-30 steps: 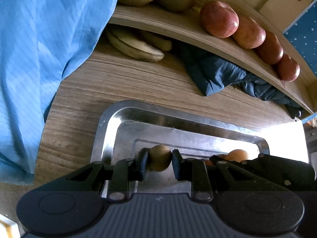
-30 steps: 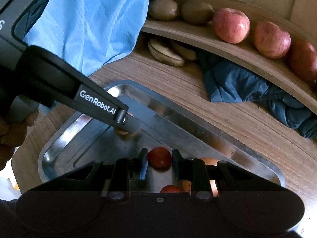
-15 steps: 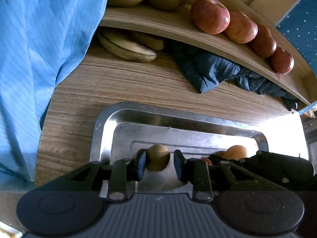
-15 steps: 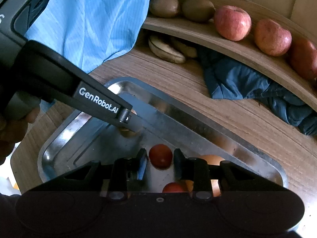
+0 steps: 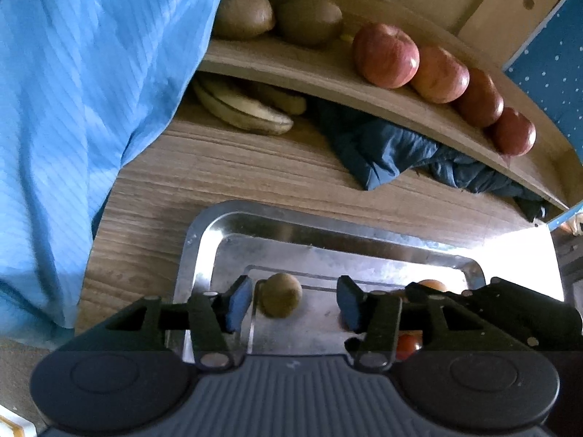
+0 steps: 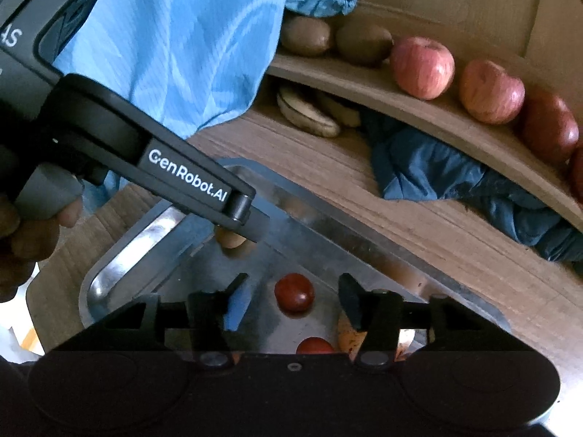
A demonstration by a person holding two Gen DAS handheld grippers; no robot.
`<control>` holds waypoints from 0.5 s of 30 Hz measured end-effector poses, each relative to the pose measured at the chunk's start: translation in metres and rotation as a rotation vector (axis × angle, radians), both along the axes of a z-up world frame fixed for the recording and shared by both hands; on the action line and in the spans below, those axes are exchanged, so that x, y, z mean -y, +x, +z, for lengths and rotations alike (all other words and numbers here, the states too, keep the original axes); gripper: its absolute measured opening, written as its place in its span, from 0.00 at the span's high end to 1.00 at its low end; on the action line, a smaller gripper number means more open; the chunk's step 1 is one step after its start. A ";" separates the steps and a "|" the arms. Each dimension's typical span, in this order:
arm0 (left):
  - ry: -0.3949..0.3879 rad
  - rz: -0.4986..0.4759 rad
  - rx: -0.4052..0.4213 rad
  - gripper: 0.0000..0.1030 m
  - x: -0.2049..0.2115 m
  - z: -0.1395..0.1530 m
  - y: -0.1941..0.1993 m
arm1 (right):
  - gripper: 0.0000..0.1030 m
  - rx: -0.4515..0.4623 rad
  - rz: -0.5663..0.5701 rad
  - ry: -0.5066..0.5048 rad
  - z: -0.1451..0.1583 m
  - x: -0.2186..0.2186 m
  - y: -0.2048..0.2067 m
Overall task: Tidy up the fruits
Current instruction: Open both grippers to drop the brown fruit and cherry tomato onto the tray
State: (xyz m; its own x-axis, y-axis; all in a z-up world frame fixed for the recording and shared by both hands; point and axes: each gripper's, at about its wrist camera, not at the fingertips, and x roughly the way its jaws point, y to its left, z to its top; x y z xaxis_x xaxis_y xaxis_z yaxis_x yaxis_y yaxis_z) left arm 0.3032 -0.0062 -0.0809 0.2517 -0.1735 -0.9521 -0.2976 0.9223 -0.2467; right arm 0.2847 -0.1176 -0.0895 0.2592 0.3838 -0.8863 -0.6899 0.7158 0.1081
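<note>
Steel tray (image 5: 198, 251) on the wooden tabletop (image 5: 226, 167), apples (image 5: 386, 54) lined up on the shelf. Left gripper (image 5: 293, 302) spread wide around a small brown fruit (image 5: 281, 294), perhaps a kiwi. Right gripper (image 6: 293, 302) open too, red tomato (image 6: 294, 292) loose between its fingers.

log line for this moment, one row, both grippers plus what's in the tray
left gripper: open, round brown fruit between fingers | right gripper: open, small red fruit between fingers | metal tray: both fruits resting inside
</note>
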 end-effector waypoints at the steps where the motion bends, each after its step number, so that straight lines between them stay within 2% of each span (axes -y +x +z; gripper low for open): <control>1: 0.004 0.007 0.005 0.41 0.000 0.002 -0.001 | 0.34 0.007 0.002 0.005 0.003 0.001 -0.001; 3: 0.014 0.025 0.013 0.37 0.001 0.006 -0.002 | 0.28 0.022 0.001 0.009 0.007 0.003 -0.002; 7: 0.043 0.056 0.034 0.31 0.001 0.013 -0.005 | 0.22 0.043 -0.019 0.016 0.015 0.013 -0.003; 12: 0.090 0.085 0.058 0.14 0.003 0.024 -0.010 | 0.14 0.072 -0.061 0.037 0.023 0.026 -0.004; 15: 0.110 0.089 0.065 0.08 0.006 0.028 -0.011 | 0.10 0.079 -0.091 0.050 0.027 0.033 -0.003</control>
State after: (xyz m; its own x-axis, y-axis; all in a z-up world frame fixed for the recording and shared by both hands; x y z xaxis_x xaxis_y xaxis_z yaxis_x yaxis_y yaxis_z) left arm 0.2921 -0.0120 -0.0527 0.3227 -0.0434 -0.9455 -0.3659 0.9156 -0.1669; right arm 0.2819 -0.1507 -0.0622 0.3632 0.3986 -0.8421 -0.6302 0.7708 0.0930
